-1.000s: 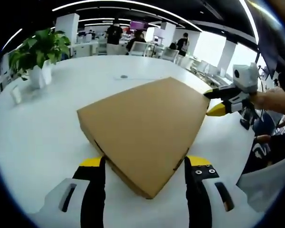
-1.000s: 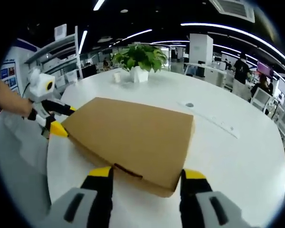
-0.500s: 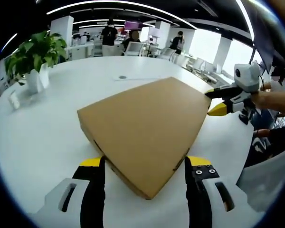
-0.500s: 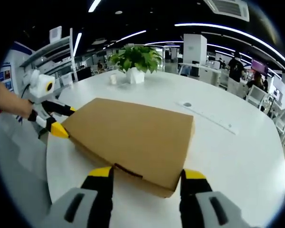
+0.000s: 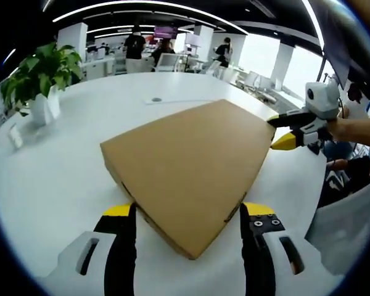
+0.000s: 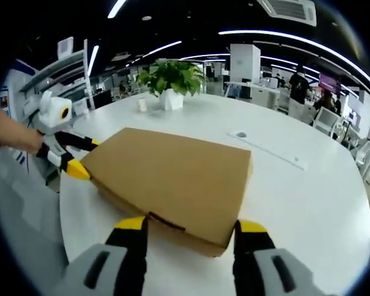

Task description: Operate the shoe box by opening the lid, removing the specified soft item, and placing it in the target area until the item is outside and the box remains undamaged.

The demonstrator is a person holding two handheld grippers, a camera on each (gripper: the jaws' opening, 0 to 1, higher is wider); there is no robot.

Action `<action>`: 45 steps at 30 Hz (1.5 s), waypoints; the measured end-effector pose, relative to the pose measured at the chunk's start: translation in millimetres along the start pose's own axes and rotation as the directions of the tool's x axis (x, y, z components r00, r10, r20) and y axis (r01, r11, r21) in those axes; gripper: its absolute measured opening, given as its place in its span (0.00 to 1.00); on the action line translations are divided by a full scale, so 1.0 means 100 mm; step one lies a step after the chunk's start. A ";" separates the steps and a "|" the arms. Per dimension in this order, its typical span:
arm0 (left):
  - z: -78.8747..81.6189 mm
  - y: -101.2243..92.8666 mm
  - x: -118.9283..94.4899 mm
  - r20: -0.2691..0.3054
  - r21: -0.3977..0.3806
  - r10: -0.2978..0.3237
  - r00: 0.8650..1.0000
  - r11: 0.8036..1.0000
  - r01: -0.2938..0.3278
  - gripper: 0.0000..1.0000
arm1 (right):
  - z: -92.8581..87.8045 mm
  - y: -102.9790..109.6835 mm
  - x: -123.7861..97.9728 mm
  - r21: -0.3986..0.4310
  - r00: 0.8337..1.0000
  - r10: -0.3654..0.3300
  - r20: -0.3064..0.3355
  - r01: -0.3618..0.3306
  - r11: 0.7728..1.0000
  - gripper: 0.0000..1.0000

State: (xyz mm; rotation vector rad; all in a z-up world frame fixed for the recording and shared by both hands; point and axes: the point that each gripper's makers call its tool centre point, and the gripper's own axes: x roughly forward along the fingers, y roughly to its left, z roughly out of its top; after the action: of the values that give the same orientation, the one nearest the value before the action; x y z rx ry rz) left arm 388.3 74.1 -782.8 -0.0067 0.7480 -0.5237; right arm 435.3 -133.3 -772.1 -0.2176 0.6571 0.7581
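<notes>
The shoe box [image 5: 185, 169] lies flat on the white bench [image 5: 55, 172], lid closed, with nothing yet removed. The left gripper [image 5: 188, 213] is set wide, its jaws straddling one corner of the box without clamping it. The right gripper [image 6: 188, 225] is likewise wide, jaws either side of the opposite corner; in the left gripper view it appears at the far corner [image 5: 283, 131], with its yellow tips at the lid edge.

Step in hand, as judged: take hold of the lid at two opposite corners so it can be raised.

- Set each lower jaw under the lid rim only, not under the box base; the seam between lid and base shows as a dark line along the near side [image 6: 166, 223].
- Close gently: corrugated card creases under a hard pinch.
- Raise both corners evenly; a lopsided lift may tear the hinge or drag the box across the bench.
- Keep clear of the potted plant [image 6: 169, 80], which stands well apart.
</notes>
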 end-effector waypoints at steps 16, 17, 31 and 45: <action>-0.02 0.16 -0.06 -0.015 0.043 -0.051 0.999 0.998 0.051 0.70 | 0.00 0.19 0.00 0.036 0.999 -0.051 0.005 0.051 0.998 0.53; -0.03 0.16 -0.07 -0.015 0.046 -0.051 0.999 0.998 0.052 0.70 | 0.00 0.20 0.00 0.038 0.999 -0.053 0.006 0.053 0.998 0.53; -0.04 0.34 -0.12 -0.033 0.093 -0.074 0.997 0.993 0.077 0.71 | 0.03 0.39 0.06 0.055 0.994 -0.106 -0.001 0.106 0.993 0.52; -0.06 0.49 -0.17 -0.052 0.128 -0.093 0.994 0.987 0.099 0.71 | 0.04 0.54 0.10 0.065 0.990 -0.140 -0.007 0.140 0.988 0.51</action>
State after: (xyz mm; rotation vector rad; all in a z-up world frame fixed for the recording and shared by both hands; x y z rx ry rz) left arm 395.5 125.7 -785.4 0.0916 0.7600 -0.6656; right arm 404.7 -87.1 -772.1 -0.2027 0.6609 0.6009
